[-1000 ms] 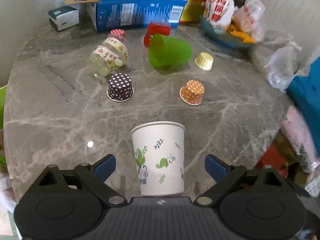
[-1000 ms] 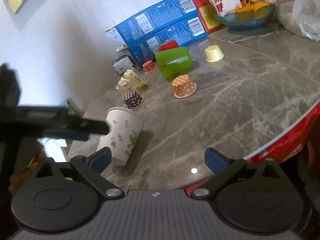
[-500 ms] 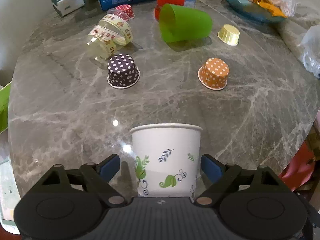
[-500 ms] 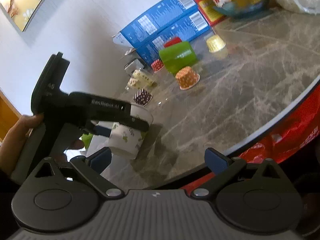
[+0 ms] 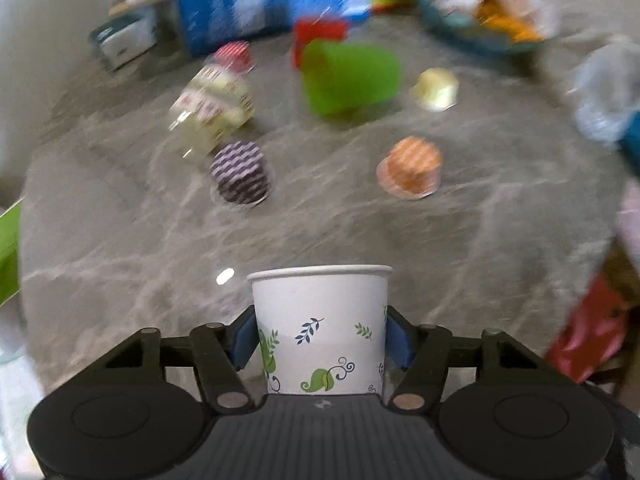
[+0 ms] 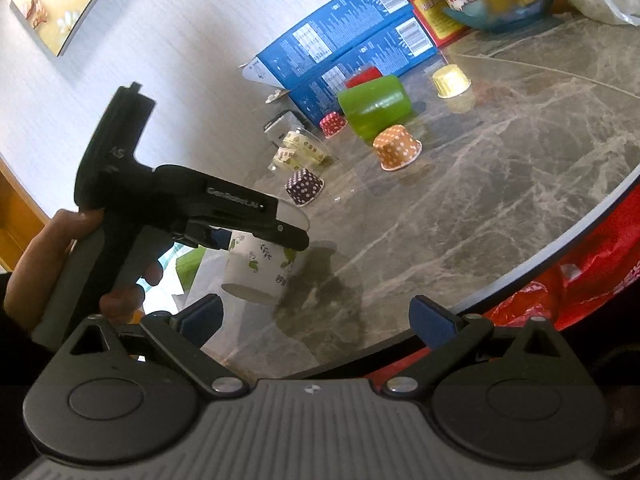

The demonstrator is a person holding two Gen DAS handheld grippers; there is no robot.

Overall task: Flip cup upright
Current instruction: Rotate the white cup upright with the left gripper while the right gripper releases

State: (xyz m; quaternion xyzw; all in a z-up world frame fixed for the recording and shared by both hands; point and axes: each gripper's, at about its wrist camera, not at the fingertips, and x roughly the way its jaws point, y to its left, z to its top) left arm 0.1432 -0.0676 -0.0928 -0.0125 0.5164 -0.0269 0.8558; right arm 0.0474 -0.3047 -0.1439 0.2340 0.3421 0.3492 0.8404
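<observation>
Both wrist views share the marble table [image 5: 120, 240].

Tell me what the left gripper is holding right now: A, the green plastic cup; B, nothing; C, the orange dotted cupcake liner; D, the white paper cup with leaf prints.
D: the left gripper has its blue pads pressed against both sides of the white paper cup, while the green cup and the orange liner lie on the table.
</observation>
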